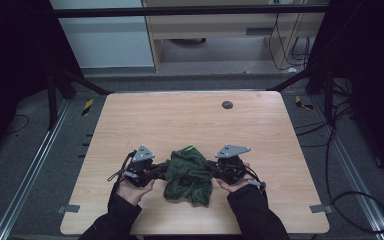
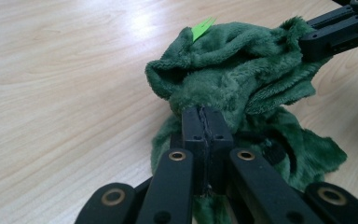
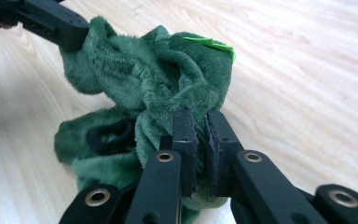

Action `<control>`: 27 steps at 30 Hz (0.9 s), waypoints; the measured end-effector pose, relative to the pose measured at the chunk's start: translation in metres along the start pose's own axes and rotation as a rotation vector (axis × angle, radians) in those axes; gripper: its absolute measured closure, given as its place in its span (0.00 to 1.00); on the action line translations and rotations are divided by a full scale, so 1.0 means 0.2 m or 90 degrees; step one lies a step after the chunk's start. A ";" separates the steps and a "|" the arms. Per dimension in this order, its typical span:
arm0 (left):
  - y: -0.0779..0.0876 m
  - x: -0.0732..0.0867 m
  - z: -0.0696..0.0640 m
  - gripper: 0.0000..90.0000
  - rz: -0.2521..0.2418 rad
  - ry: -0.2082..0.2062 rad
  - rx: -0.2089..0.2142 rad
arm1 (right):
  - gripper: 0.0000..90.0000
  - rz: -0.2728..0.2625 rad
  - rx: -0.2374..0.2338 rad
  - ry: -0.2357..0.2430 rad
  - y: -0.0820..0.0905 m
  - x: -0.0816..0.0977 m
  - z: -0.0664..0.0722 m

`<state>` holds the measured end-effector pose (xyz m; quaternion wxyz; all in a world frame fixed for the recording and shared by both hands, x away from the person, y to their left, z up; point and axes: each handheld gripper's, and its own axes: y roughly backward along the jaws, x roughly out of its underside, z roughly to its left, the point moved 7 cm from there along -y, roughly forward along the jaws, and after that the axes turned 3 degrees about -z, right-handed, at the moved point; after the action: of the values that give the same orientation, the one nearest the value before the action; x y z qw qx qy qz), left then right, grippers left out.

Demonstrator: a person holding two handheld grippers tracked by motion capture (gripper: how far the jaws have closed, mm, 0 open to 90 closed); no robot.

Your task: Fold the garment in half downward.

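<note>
Green fleece cloth (image 1: 189, 174) sits bunched at the near middle of the desk (image 1: 190, 120), partly lifted between both hands. Left gripper (image 2: 204, 122): jaws closed, pinching the cloth's left edge. Right gripper (image 3: 200, 126): jaws clamped on a fold at the cloth's right edge. Bright green tag (image 2: 201, 28) sticks up from the top of the bunch.

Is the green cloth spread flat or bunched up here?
Bunched up: the green cloth sits in a rumpled heap, pinched between the left gripper and right gripper.
</note>
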<state>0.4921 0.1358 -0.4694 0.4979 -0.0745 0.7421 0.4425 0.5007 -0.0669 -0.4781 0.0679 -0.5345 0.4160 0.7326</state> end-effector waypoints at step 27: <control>0.06 0.19 -0.10 0.99 0.041 0.006 0.029 | 0.92 0.018 -0.046 -0.022 0.06 0.16 0.14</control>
<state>0.4534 0.1405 -0.4911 0.4816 -0.0410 0.7562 0.4411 0.4599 -0.0673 -0.4961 0.0457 -0.5181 0.3956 0.7570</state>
